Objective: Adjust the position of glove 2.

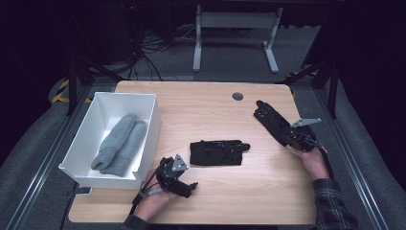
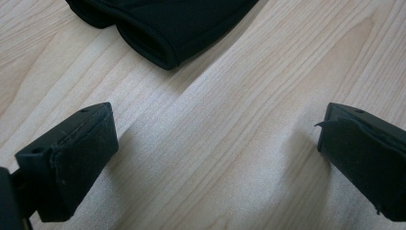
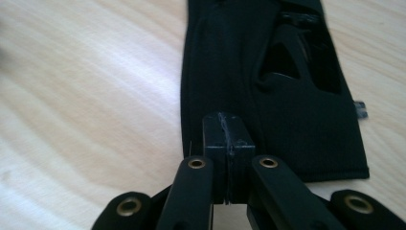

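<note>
Currently two black gloves on the wooden table (image 1: 210, 201). The far glove (image 1: 269, 117) lies at the right side of the top, angled, fingers pointing away from the person. The right gripper (image 1: 293, 138) sits at its cuff end. In the right gripper view the jaws are pressed together with the cuff hem of that glove (image 3: 268, 91) pinched between them; the exact bite is hard to read, black on black. A small tag sticks out at the glove's edge, too small to read. The fingertips are cut off at the top of that view.

The near glove (image 1: 218, 152) lies flat mid-table, well apart from the other one. The left gripper (image 1: 191, 187) is near the table's front edge, just beside the bin's front corner, jaws spread wide with bare wood between them, touching nothing. In the left gripper view only the cuff of the near glove (image 2: 163, 24) shows, cut off by the top edge; the jaws are short of it.

The white bin (image 1: 91, 127) overhangs the table's left edge. Two grey mittens (image 1: 120, 143) lie side by side inside it. The surface detail on both gloves is too dark to make out from the high view.
</note>
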